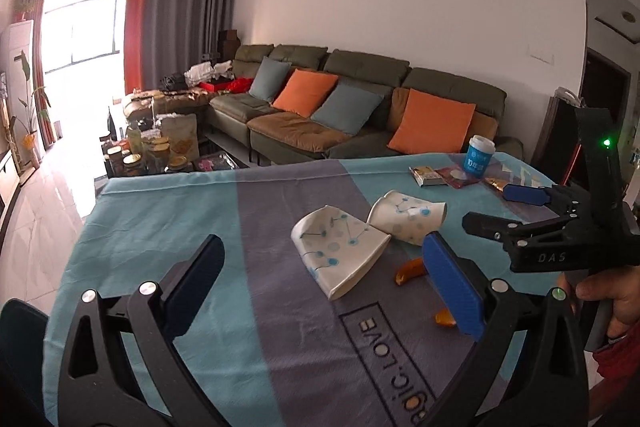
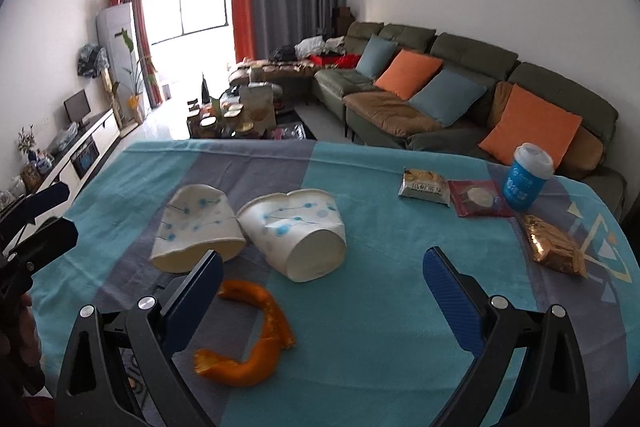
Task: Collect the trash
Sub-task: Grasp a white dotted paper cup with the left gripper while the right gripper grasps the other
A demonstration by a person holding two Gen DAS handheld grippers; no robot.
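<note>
Left gripper (image 1: 324, 283): jaws wide apart, holding nothing.
Right gripper (image 2: 324, 291): jaws wide apart, empty.
Trash: two crushed white paper cups (image 2: 296, 235), curled orange peel (image 2: 252, 339), on striped teal tablecloth (image 2: 380, 327).

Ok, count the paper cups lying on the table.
2, both crushed and on their sides mid-table: one paper cup to the left, the other cup touching it on the right. None seem hidden.

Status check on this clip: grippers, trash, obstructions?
Left gripper and right gripper open, empty. Two crushed paper cups, orange peel, wrappers on table, untouched. Nothing blocking.
</note>
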